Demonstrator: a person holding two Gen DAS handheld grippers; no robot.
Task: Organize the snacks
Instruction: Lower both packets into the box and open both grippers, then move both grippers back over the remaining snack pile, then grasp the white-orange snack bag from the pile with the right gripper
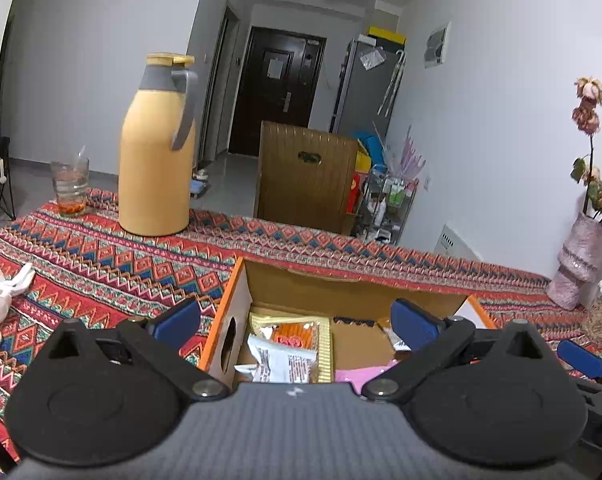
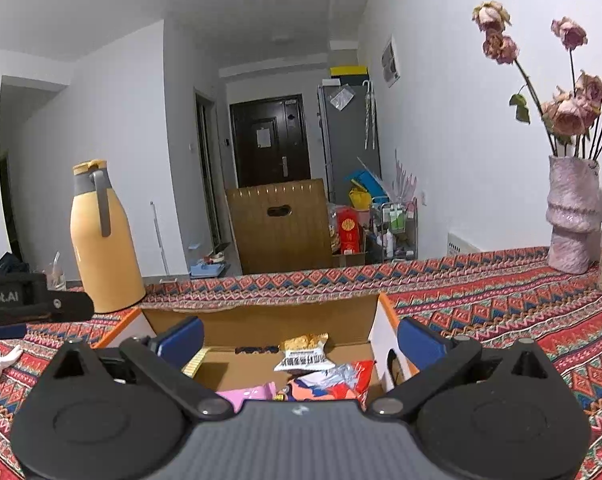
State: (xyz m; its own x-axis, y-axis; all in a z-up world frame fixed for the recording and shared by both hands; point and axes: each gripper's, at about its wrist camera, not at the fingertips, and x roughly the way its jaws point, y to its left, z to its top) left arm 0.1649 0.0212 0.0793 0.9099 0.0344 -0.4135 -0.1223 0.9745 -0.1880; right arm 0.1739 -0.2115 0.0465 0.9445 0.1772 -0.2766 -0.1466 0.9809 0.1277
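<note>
Snacks (image 1: 285,354) lie inside the open cardboard box (image 1: 341,284) at lower centre of both frames, on the patterned counter (image 1: 101,264). Left gripper (image 1: 297,320) and right gripper (image 2: 301,340) hover above, both spread wide and empty.

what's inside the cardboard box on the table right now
Inside the cardboard box: snack packets, including a white packet, an orange-red packet, a pink packet and a gold-edged tray. The near part of the floor is hidden by claw bodies.

snacks (image 2: 305,354) in box (image 2: 261,322), flask (image 2: 103,248) behind-left
</note>
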